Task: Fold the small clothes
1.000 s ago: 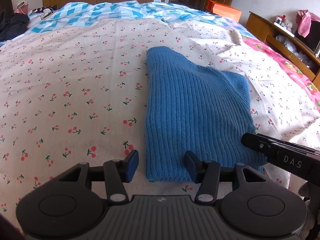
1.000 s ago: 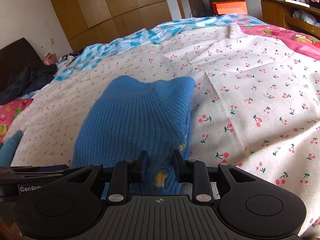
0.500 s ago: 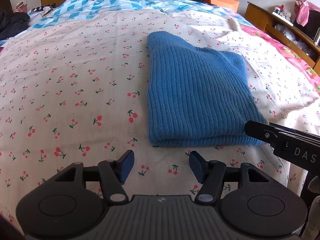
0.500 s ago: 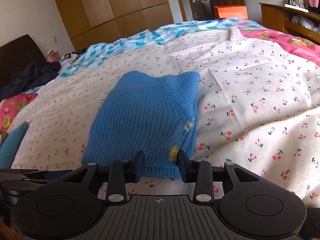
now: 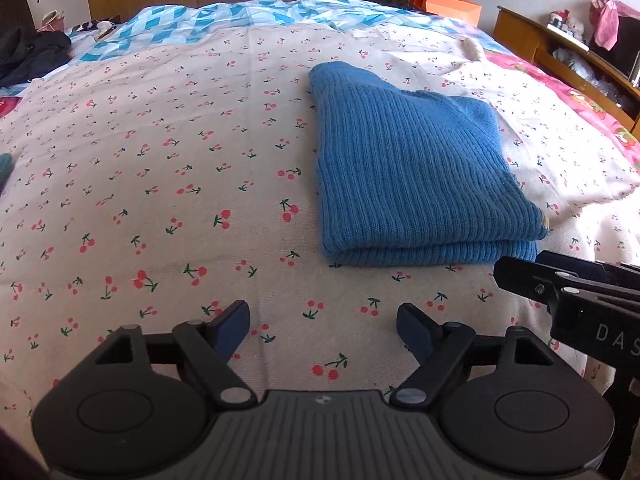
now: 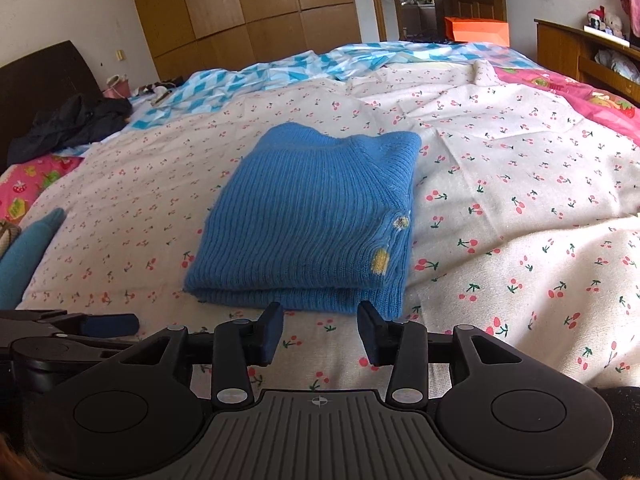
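Observation:
A blue ribbed knit sweater (image 5: 412, 168) lies folded flat on the cherry-print bedsheet (image 5: 160, 184). In the right wrist view the same sweater (image 6: 312, 216) shows a small yellow patch at its right edge. My left gripper (image 5: 322, 326) hovers over bare sheet, short of the sweater's near-left corner; its jaws are opening with nothing between them. My right gripper (image 6: 320, 330) sits just in front of the sweater's near fold; its jaws are opening and hold nothing. The right gripper's tip also shows in the left wrist view (image 5: 532, 280).
A blue-and-white quilt (image 5: 224, 16) covers the far part of the bed. A pink printed blanket (image 6: 592, 96) lies on the right, dark clothes (image 6: 72, 124) at the far left. A teal item (image 6: 28, 252) rests at the left edge. Wooden shelves (image 5: 568, 60) stand on the right.
Both grippers have let go of the sweater's near edge and pulled back toward me, their jaws widening. The sweater stays folded on the sheet.

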{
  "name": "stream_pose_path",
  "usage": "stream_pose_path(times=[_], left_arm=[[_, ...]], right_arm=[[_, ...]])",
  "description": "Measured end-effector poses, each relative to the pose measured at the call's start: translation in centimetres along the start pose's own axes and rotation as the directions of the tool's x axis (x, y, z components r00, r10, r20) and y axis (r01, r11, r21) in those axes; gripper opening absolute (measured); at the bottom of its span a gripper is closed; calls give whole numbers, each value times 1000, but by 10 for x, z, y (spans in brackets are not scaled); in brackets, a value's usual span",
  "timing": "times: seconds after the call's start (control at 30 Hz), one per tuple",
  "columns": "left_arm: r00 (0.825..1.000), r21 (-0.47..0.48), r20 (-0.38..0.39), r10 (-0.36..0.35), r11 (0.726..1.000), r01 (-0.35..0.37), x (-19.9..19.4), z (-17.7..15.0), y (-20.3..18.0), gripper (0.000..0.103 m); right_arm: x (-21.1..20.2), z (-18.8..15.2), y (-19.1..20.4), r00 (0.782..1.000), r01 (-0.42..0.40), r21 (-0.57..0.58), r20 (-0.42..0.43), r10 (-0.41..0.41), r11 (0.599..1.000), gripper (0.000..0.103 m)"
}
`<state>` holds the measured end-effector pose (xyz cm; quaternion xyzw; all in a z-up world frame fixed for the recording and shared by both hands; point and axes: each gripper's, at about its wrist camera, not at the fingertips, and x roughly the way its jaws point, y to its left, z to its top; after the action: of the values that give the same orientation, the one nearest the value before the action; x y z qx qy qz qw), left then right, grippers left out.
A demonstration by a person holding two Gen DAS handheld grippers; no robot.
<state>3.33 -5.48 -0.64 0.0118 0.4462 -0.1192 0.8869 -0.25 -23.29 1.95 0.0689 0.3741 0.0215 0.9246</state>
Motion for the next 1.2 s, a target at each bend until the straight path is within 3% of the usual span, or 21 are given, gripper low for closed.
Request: stream_pose_path(times=[0.53, 1.2], left_arm=[[999, -2, 10, 46, 999, -46, -3, -2, 8, 102], [996, 5, -52, 75, 997, -75, -1, 2, 5, 103]], right_arm=[[6, -7, 12, 998, 36, -37, -54, -38, 999, 49], [5, -7, 10, 996, 54, -11, -74, -55, 998, 53]])
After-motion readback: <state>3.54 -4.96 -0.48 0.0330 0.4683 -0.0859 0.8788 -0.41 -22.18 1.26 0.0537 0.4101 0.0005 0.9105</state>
